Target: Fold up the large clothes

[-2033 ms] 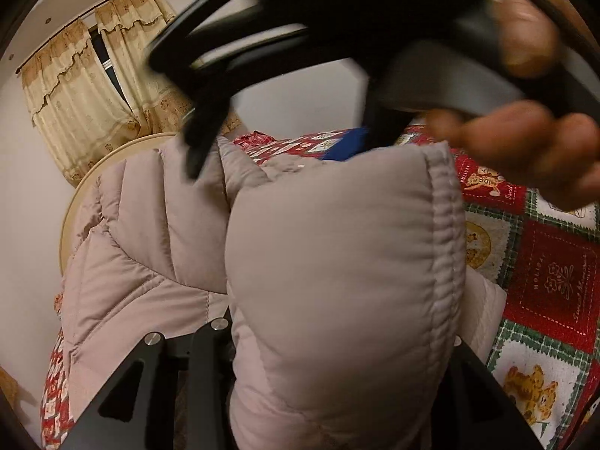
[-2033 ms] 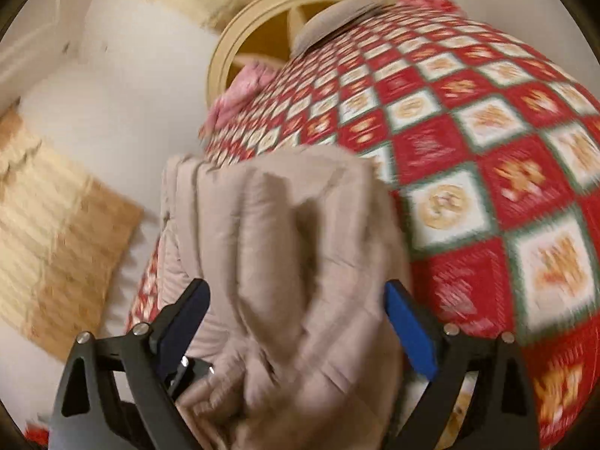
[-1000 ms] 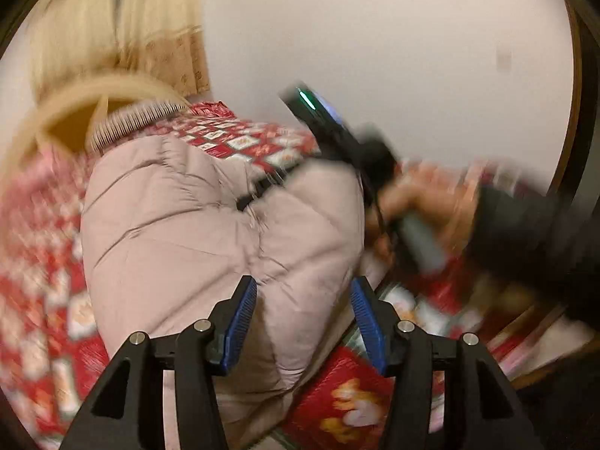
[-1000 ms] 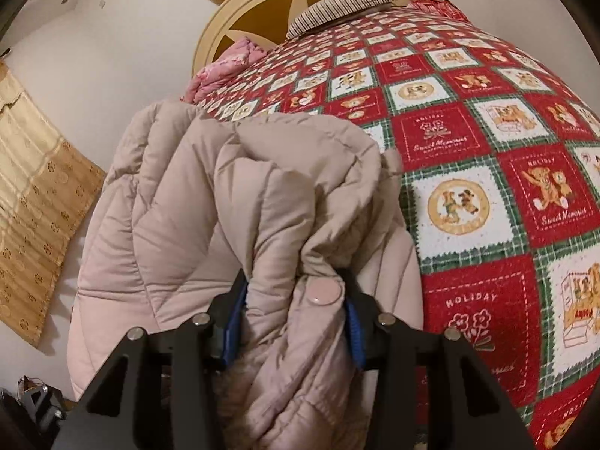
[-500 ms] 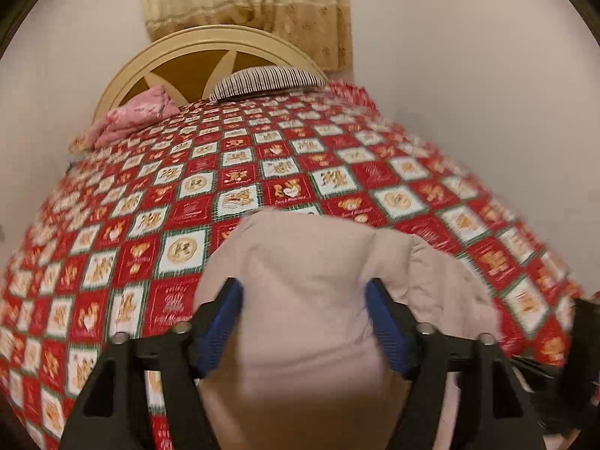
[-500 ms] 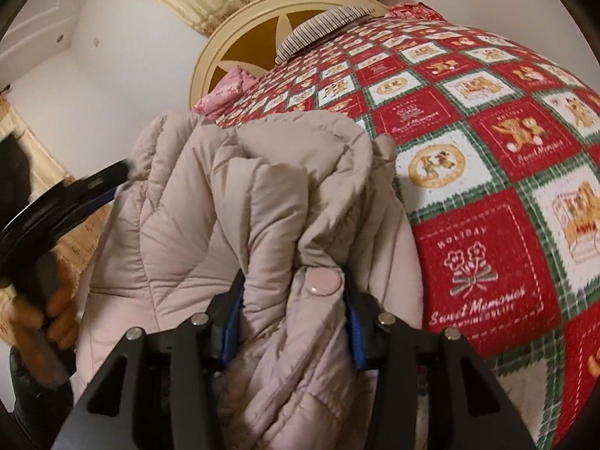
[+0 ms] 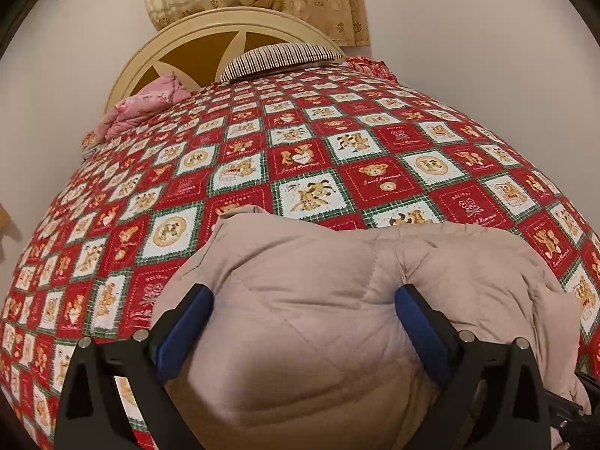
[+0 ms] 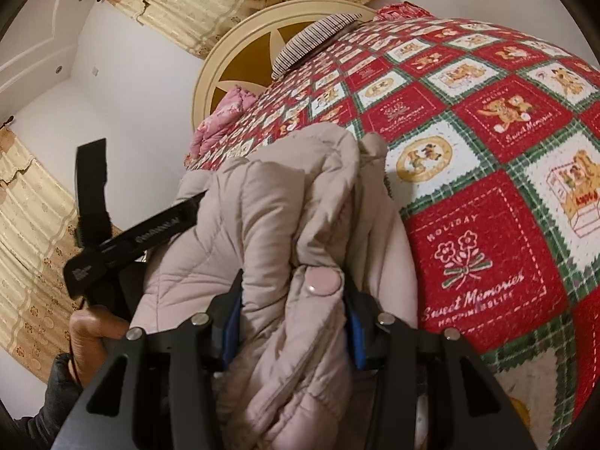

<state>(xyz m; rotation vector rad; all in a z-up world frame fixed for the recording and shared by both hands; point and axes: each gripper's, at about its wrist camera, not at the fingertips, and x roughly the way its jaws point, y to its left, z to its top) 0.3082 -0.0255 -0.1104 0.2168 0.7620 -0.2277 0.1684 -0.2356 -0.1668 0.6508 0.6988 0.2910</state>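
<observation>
Left claw stood spread wide over a beige puffer jacket bunched at the near edge of the bed, while the right claw pinched its snap-buttoned fold. Red quilt lay bare toward the headboard; the jacket's length ran crosswise along that edge.

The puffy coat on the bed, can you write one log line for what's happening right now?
coat: bunched on quilt | right gripper: shut on coat | left gripper: open around coat | fold: unfinished
</observation>
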